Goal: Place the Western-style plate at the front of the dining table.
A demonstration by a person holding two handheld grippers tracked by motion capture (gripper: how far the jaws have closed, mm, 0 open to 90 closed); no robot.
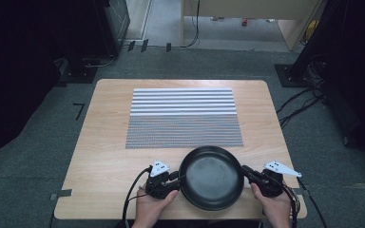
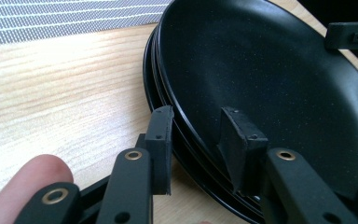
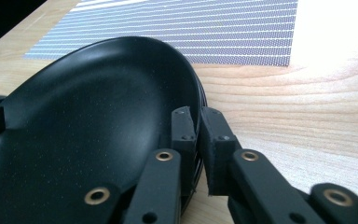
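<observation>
The black plates [image 1: 211, 177] (a stack, judging by the layered rims in the left gripper view) rest on the surface [image 1: 100, 142] at its near edge, directly between both grippers. The right gripper [image 3: 198, 140] is clenched on the stack's right rim. The left gripper [image 2: 200, 140] straddles the left rim, jaws spread, not yet closed. The striped mat [image 1: 183, 116] lies beyond.

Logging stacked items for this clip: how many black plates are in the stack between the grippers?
2 at least: the top black plate and a second rim directly beneath it, near the table's front edge. More may be hidden underneath.
</observation>
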